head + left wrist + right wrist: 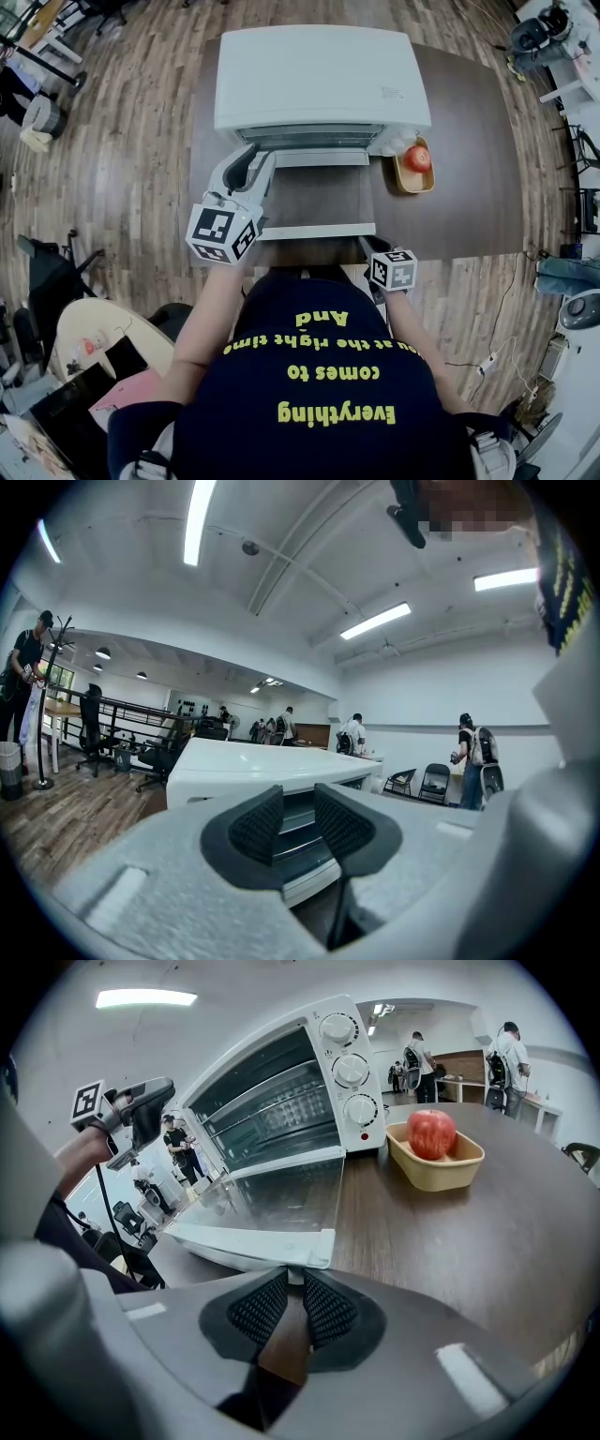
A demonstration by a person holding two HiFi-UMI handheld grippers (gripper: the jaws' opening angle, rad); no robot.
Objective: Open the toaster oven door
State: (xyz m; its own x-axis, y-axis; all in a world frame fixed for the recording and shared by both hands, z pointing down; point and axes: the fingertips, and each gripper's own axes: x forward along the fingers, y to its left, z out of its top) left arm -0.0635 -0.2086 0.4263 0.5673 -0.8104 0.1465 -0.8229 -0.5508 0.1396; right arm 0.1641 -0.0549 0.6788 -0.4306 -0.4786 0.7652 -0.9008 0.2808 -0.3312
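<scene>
Right fingers [258, 1309]: clenched to a sliver of a gap on the white end of the door handle [253, 1246]. The right gripper [289, 1283] tilts down onto the handle's 3 o'clock corner.
Left fingers [255, 825]: slack and narrowly parted, with nothing between them. The left gripper [298, 803] hangs in the air over the door's 9 o'clock side, nosing toward the oven mouth.
Door [314, 202]: folded down flat, reaching toward 6 o'clock from the toaster oven [319, 75], with its glass facing up. The opening looks done.
Oven: a white box at 12 o'clock on the brown table [459, 169].
Neighbours: an apple [418, 157] in a tan tray [441, 1171] at the oven's 4 o'clock, apart from the door.
Hazard, pull: the handle lies close to the table's 6 o'clock edge. Further tugging by the right gripper would likely drag the whole oven toward that edge.
Hazard, lift: raising the clenched gripper would swing the door back up and undo the work.
Hazard, release: if the hinge is sprung, letting go abruptly could snap the door shut.
Hazard, left side: a dip of the idle gripper could knock the glass.
</scene>
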